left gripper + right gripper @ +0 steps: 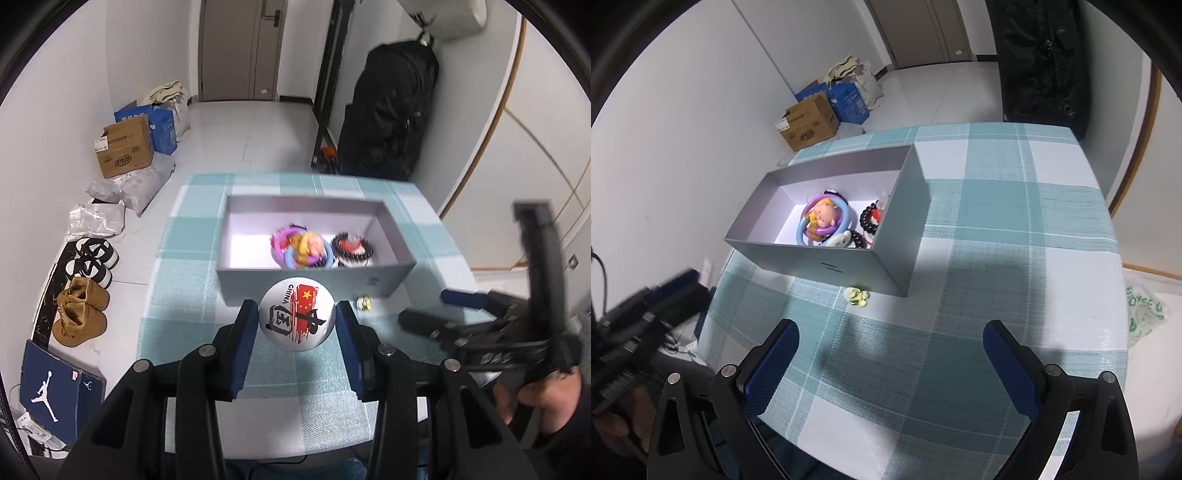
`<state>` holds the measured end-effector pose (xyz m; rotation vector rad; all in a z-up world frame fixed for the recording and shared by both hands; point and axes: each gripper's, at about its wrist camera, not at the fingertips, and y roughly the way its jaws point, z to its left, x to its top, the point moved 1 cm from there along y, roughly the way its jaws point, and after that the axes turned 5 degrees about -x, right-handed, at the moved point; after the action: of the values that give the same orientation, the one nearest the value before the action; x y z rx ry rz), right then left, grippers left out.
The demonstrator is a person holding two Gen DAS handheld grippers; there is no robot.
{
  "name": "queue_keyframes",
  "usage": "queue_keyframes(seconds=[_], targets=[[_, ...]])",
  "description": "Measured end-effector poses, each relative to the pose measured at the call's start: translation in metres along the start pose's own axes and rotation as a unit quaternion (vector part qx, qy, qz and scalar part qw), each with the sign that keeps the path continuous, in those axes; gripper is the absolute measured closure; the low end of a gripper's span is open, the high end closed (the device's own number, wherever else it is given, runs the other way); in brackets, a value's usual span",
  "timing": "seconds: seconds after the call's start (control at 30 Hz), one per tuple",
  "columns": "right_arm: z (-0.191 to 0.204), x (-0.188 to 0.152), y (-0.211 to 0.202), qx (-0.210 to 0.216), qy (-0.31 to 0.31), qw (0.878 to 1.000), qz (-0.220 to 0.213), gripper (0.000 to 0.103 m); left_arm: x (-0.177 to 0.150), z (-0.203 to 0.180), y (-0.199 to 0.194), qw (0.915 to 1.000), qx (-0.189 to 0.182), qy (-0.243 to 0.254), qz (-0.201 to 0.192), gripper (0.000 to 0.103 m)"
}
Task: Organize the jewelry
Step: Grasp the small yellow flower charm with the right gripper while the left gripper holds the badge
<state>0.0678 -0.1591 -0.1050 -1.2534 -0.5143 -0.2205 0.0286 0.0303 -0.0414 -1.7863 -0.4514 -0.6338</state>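
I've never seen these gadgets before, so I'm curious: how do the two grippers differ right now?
The left gripper is clamped on a round white badge, while the right gripper holds nothing. The left gripper's jaws stand fairly close together; the right gripper's are spread wide. The left gripper faces the grey box; the right gripper hangs over bare tablecloth. Both have black frames with blue pads.

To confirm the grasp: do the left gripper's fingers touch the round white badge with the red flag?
Touching. The left wrist view shows both blue fingers pressed against the round white badge, no gap.
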Motion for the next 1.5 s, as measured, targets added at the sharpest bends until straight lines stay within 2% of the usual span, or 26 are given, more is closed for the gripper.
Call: queue_keyframes(seconds=[0.1, 0.2, 0.33, 0.47, 0.63, 0.7, 0.77, 0.93, 1.03, 1.1, 1.5], targets=[[0.009, 0.001, 0.006, -0.003, -0.015, 1.0, 0.003, 0.007, 0.004, 0.008, -0.006, 0.9998, -0.007, -0.016, -0.011, 0.066], [0.019, 0.002, 0.011, -0.012, -0.032, 0.999, -0.004, 0.015, 0.004, 0.015, -0.007, 0.9996, 0.01, -0.021, -0.014, 0.066], [0.027, 0.004, 0.019, -0.014, -0.045, 0.999, -0.004, 0.02, 0.006, 0.028, -0.01, 0.999, -0.002, -0.042, -0.016, 0.066], [0.035, 0.006, 0.031, -0.017, -0.051, 0.999, 0.005, 0.035, 0.006, 0.034, -0.012, 0.9985, -0.006, -0.051, -0.019, 0.066], [0.042, 0.008, 0.038, -0.045, -0.05, 0.998, -0.003, 0.039, 0.005, 0.041, -0.014, 0.9977, -0.013, -0.063, -0.02, 0.066], [0.044, 0.008, 0.04, -0.059, -0.051, 0.997, -0.009, 0.048, 0.004, 0.043, -0.014, 0.9974, -0.017, -0.068, -0.018, 0.066], [0.048, 0.007, 0.042, -0.068, -0.055, 0.996, -0.013, 0.049, 0.004, 0.045, -0.014, 0.9969, -0.022, -0.073, -0.018, 0.066], [0.056, 0.0, 0.042, -0.105, -0.084, 0.991, -0.022, 0.064, 0.006, 0.046, -0.013, 0.996, -0.032, -0.082, -0.015, 0.066], [0.059, 0.0, 0.042, -0.112, -0.097, 0.989, -0.018, 0.074, 0.006, 0.045, -0.013, 0.9959, -0.034, -0.083, -0.015, 0.066], [0.059, -0.001, 0.042, -0.114, -0.101, 0.988, -0.017, 0.085, 0.006, 0.045, -0.013, 0.996, -0.034, -0.081, -0.014, 0.066], [0.058, 0.0, 0.037, -0.085, -0.099, 0.991, -0.015, 0.086, 0.005, 0.045, -0.012, 0.9958, -0.029, -0.086, -0.011, 0.066]])
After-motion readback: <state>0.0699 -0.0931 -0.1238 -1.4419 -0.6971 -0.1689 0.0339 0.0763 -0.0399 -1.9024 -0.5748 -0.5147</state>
